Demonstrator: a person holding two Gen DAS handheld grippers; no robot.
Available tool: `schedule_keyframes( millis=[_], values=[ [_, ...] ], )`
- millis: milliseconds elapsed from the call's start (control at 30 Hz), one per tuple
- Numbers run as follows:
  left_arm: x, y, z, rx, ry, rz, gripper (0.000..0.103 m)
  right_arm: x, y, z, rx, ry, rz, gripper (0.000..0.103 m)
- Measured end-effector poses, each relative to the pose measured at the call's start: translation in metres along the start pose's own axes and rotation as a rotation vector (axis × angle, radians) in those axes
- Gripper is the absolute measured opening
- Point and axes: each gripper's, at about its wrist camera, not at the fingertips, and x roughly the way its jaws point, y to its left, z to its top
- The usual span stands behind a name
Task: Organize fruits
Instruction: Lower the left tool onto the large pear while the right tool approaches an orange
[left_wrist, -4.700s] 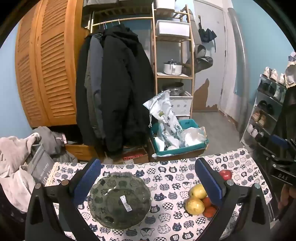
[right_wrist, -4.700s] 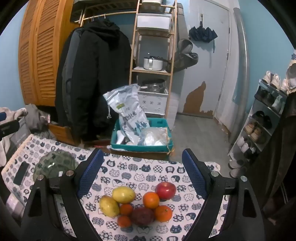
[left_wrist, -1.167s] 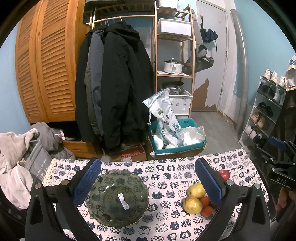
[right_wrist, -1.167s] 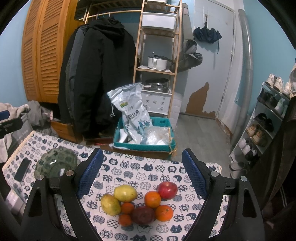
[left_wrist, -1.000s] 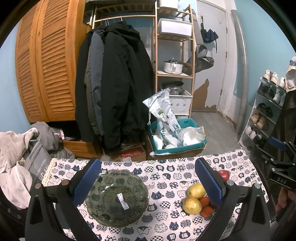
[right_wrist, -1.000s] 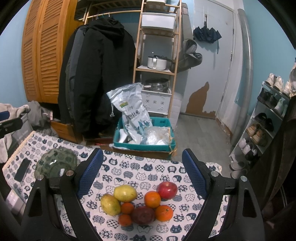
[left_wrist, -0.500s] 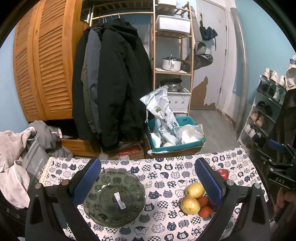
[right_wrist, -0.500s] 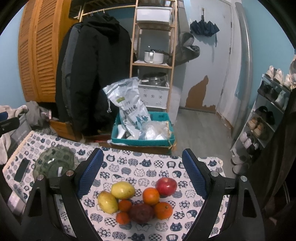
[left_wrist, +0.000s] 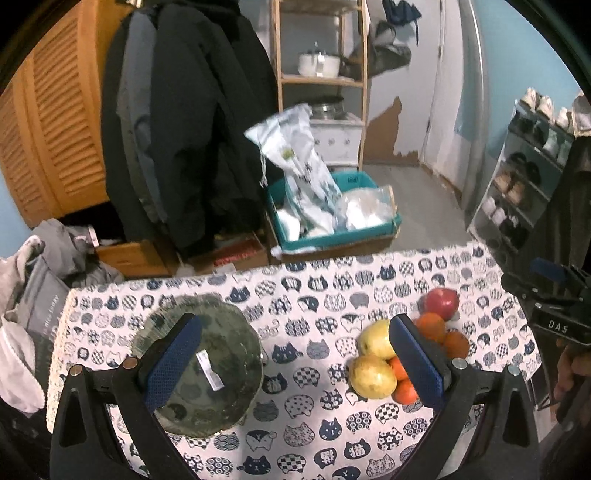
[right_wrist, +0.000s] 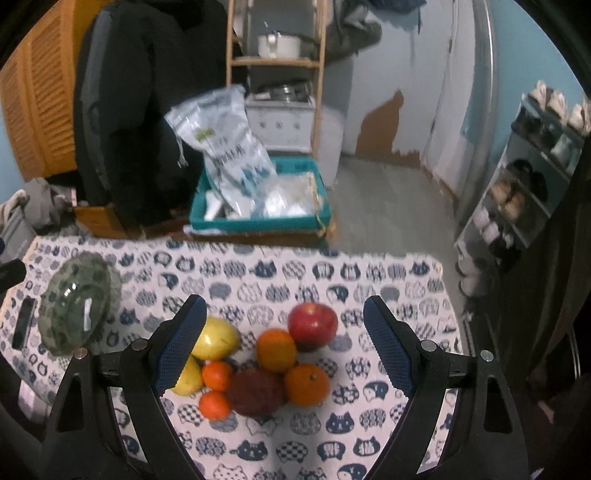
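2 hand-held grippers hung above the table with their blue-padded jaws spread wide and nothing between them: the right gripper (right_wrist: 284, 339) over the fruit pile, the left gripper (left_wrist: 293, 360) between the bowl and the pile.

Nearest the right gripper, toward the tabletop's near edge, lay 2 small tangerines (right_wrist: 216, 374), a dark reddish-brown fruit (right_wrist: 255, 391) and an orange (right_wrist: 306, 384), all touching. Just behind them sat a second orange (right_wrist: 276, 350), with a red apple (right_wrist: 313, 325) on the far side of the cluster. On the pile's left side were 2 yellow-green fruits (right_wrist: 216, 339), 1 partly hidden by the gripper's left finger. The whole heap sat on the right half of the cat-print tablecloth (right_wrist: 369, 280).

Well apart from it, toward the left edge of the tabletop, stood the green glass bowl (left_wrist: 221, 354), with only a white sticker visible inside and no fruit. A dark flat object (right_wrist: 23, 323) lay at the left edge beside it.

Beyond the far edge, on the floor, stood a teal crate (left_wrist: 332, 218) holding a printed bag, with dark coats (left_wrist: 192, 129) and a wooden shelf behind.

By my reading, the task had hardly begun: all 8 fruits were on the cloth, none in the bowl, and every one was left to move.
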Motion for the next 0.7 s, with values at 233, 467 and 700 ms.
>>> schedule_keyframes(
  millis=[233, 467, 700],
  values=[
    [0.037, -0.008, -0.011, -0.004, 0.12, -0.022, 0.102, 0.035, -0.012, -0.02, 0.004, 0.134, -0.007, 0.085],
    [0.07, -0.02, -0.024, 0.018, 0.202, -0.013, 0.102, 0.066, -0.024, -0.039, 0.02, 0.233, -0.002, 0.085],
    [0.104, -0.038, -0.039, 0.051, 0.295, -0.019, 0.102, 0.094, -0.036, -0.058, 0.034, 0.318, -0.012, 0.085]
  ],
)
